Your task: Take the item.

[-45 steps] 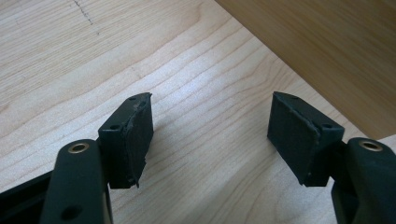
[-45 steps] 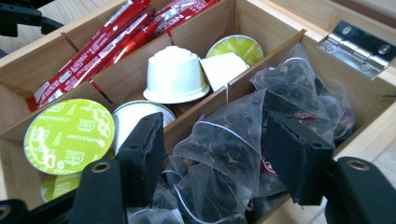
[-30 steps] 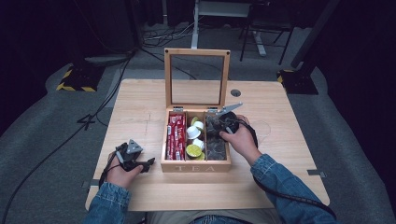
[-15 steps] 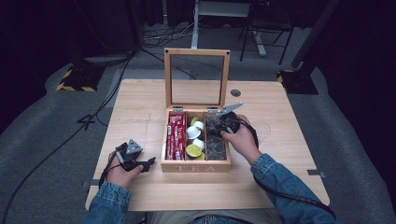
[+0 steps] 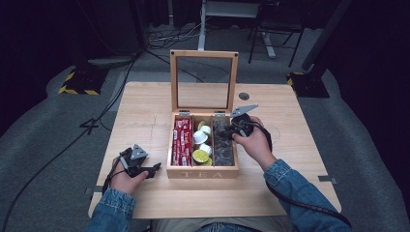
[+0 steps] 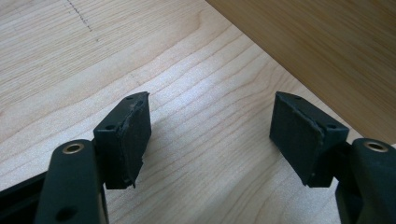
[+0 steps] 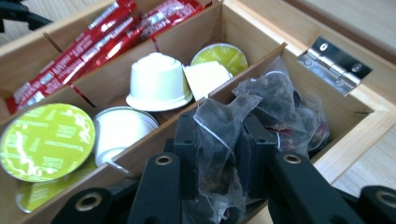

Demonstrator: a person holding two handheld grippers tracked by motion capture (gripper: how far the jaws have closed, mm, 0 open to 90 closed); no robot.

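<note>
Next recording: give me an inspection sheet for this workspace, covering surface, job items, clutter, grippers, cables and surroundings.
Surface: light wooden table, bare around the box.
Job's things: wooden tea box, lid upright; red sachets in its left compartment, capsules in the middle, tea bags in the right.
Clutter: nothing seen.
Grippers: right gripper shut on a clear tea bag over the right compartment; left gripper open, nothing between its jaws, resting on the table beside the box.
Cables: black cable trails from the right gripper past the sleeve; more cables on the floor.
Surroundings: grey carpet, dark background, stand bases behind the table.
</note>
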